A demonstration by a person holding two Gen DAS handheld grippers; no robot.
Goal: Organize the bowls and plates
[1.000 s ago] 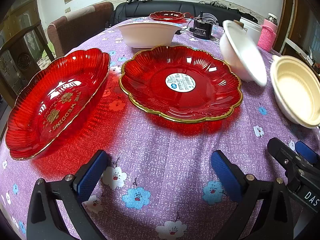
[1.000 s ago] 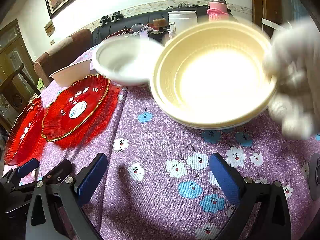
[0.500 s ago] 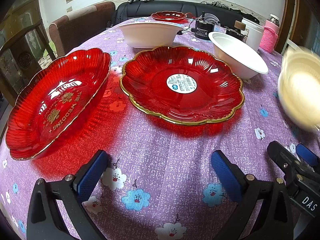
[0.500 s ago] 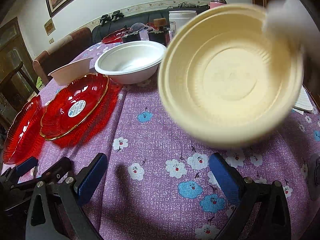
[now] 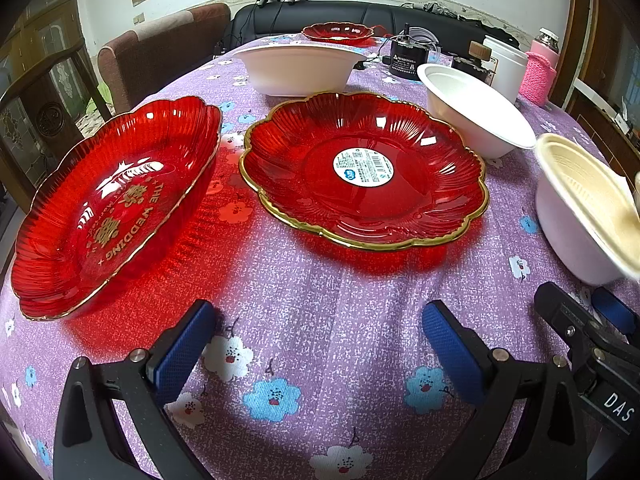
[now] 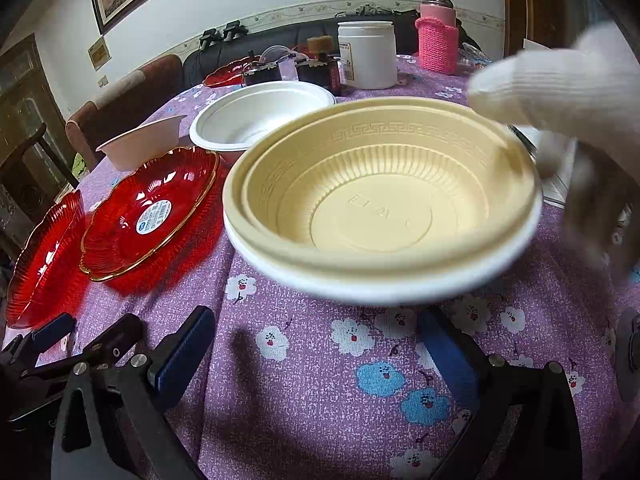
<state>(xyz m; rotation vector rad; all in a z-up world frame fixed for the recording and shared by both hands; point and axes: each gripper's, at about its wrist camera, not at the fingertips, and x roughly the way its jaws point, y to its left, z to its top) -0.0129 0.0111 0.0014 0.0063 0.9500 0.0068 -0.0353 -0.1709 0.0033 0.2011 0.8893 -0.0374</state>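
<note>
Two red glass plates lie side by side on the purple flowered tablecloth: one with gold wedding lettering [image 5: 116, 208], one with a round sticker [image 5: 360, 168]. Behind them stand a white bowl [image 5: 300, 68] and a second white bowl [image 5: 476, 116]. A person's white-gloved hand [image 6: 560, 80] holds a cream bowl nested in a white one [image 6: 376, 200], blurred, just above the cloth; its near rim overlaps my right finger. My right gripper [image 6: 316, 344] is open with nothing held. My left gripper [image 5: 316, 340] is open over bare cloth in front of the plates.
At the table's back stand a small red dish [image 5: 338, 33], a black device [image 5: 408, 64], a white jar [image 5: 506, 68] and a pink knitted sleeve around a jar [image 5: 542, 76]. A brown chair [image 5: 160, 52] and a black sofa lie beyond the far edge.
The gloved hand put the tilted white bowl down beside the stickered plate, then swung the cream bowl stack lower and closer to my right gripper. Neither gripper has moved.
</note>
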